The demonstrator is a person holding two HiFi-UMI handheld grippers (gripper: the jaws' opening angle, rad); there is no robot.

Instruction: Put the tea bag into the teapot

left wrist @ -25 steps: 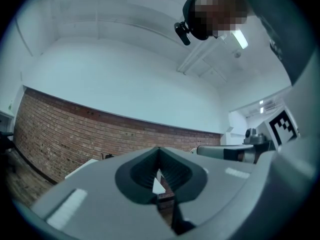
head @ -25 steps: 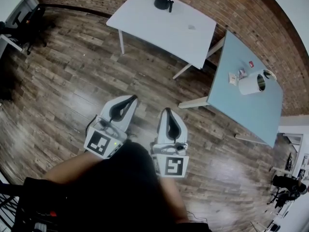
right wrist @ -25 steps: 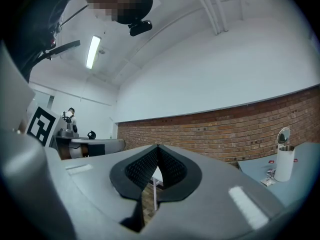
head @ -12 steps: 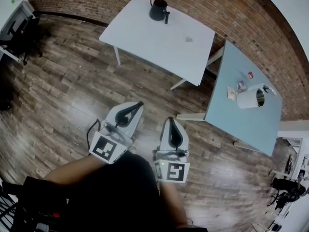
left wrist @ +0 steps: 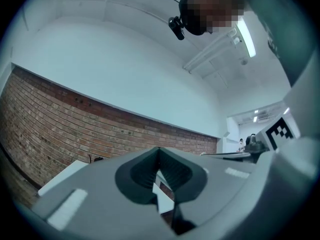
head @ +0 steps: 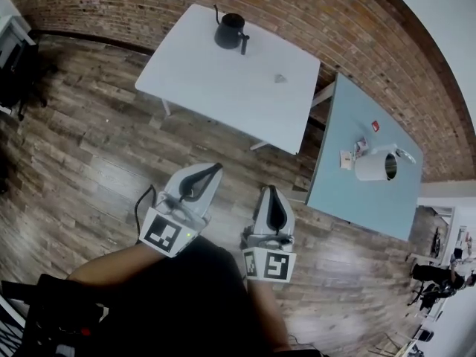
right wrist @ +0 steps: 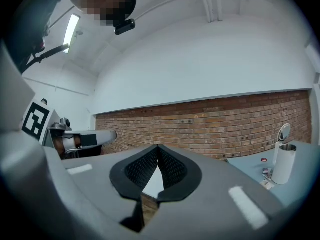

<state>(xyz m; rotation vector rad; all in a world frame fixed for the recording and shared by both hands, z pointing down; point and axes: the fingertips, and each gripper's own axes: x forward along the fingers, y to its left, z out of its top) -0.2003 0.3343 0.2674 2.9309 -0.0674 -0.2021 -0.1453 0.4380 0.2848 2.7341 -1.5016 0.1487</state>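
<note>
You stand on the wooden floor (head: 89, 147) well short of the work, the left gripper (head: 211, 170) and right gripper (head: 271, 191) held out side by side in front of you, each with its fingers pressed together on nothing; each gripper view shows only a sliver of table through the gap behind the meeting tips. The black teapot (head: 229, 30) sits upright at the far side of the white table (head: 193, 80), close to the brick wall (head: 312, 21). A small pale scrap on that same table, apart from the pot and nearer you, is most likely the tea bag (head: 280, 78), though it is too small to be sure. More small packets lie beside a white cylinder (head: 370, 166) on the blue-grey table (head: 372, 207) to your right. The step in hand looks to be the approach, so close on the white table squarely and stop where both bag and pot sit within easy reach. Spread one gripper's fingers before you lower it, come down over the bag from above, and pinch it by its body so it cannot slide flat on the tabletop. Whether the pot's lid is on cannot be told from here; check that first, and keep the other gripper free to steady the pot.
</note>
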